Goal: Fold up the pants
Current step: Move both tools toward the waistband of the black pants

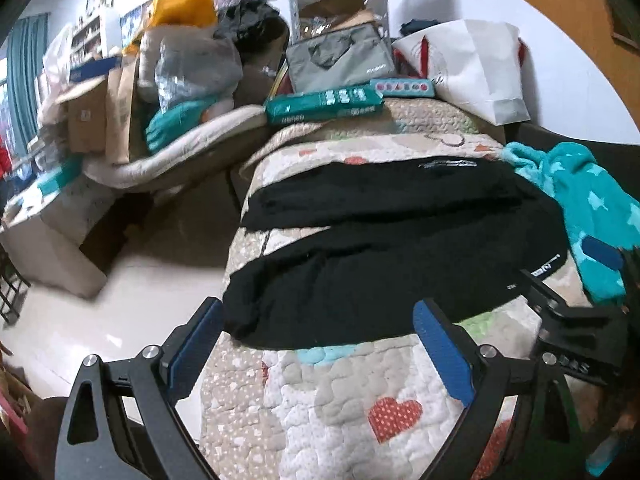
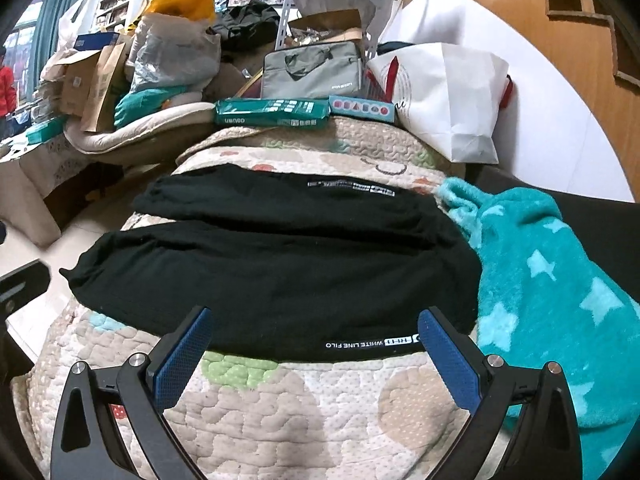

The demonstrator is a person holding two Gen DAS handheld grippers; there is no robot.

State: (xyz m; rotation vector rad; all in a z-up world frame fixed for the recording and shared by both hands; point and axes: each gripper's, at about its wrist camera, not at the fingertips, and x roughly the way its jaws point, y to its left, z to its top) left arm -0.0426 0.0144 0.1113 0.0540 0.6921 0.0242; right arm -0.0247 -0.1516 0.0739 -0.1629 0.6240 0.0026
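The black pants [image 2: 280, 264] lie spread flat across the quilt [image 2: 280, 408] — soft, limp, best pinched at waistband and cuff corners. Left claw [image 1: 316, 332] and right claw [image 2: 314, 340] both gape empty beside the near edge.

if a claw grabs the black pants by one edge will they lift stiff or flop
Likely flop: the pants lie flat and follow the quilt. They look like soft knit, so they probably drape and stretch. The quilted surface may drag on them.

Black angular frames on left gripper [image 1: 318, 322] and right gripper [image 2: 316, 330] — blue textured pads [image 2: 182, 364], round silver screws [image 1: 485, 351] at pivots, triangular cutouts, perhaps white lettering — blurred.
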